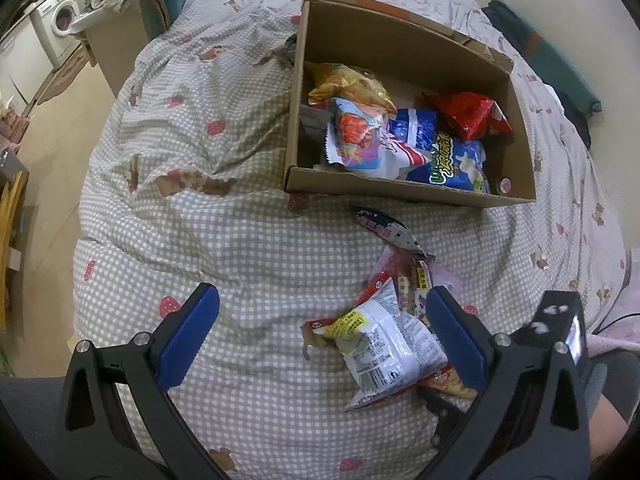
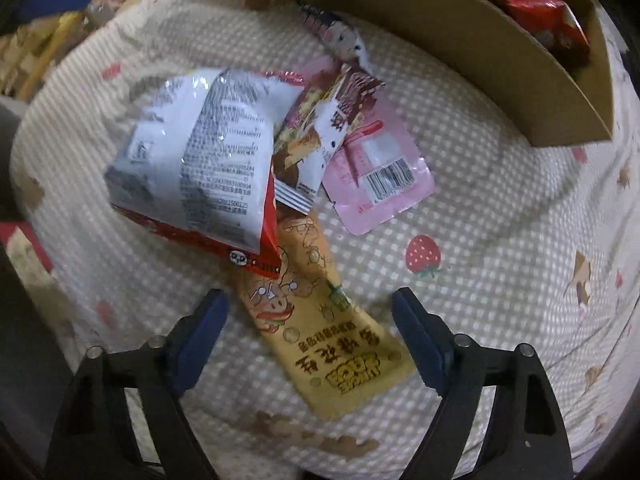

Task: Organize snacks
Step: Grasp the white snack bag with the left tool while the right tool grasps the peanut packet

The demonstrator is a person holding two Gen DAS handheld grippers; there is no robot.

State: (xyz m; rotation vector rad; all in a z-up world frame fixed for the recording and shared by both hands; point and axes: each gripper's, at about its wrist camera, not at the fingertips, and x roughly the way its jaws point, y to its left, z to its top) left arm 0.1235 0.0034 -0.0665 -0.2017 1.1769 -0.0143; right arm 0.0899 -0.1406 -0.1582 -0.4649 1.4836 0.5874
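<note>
A cardboard box (image 1: 408,190) on the bed holds several snack bags: yellow, blue and red (image 1: 468,114). Loose snacks lie in front of it: a white-and-red bag (image 1: 384,344), a dark packet (image 1: 384,228), a small brown packet (image 2: 320,128), a pink packet (image 2: 384,172) and a tan packet (image 2: 320,328). My left gripper (image 1: 320,320) is open above the quilt, the white-and-red bag by its right finger. My right gripper (image 2: 310,320) is open, its fingers either side of the tan packet, just above it. The box corner (image 2: 540,92) shows top right.
The bed has a checked quilt (image 1: 224,216) with strawberry prints. A washing machine (image 1: 60,16) and floor lie far left past the bed edge. A dark green cloth (image 1: 560,64) lies right of the box. The right gripper's body (image 1: 560,320) shows in the left wrist view.
</note>
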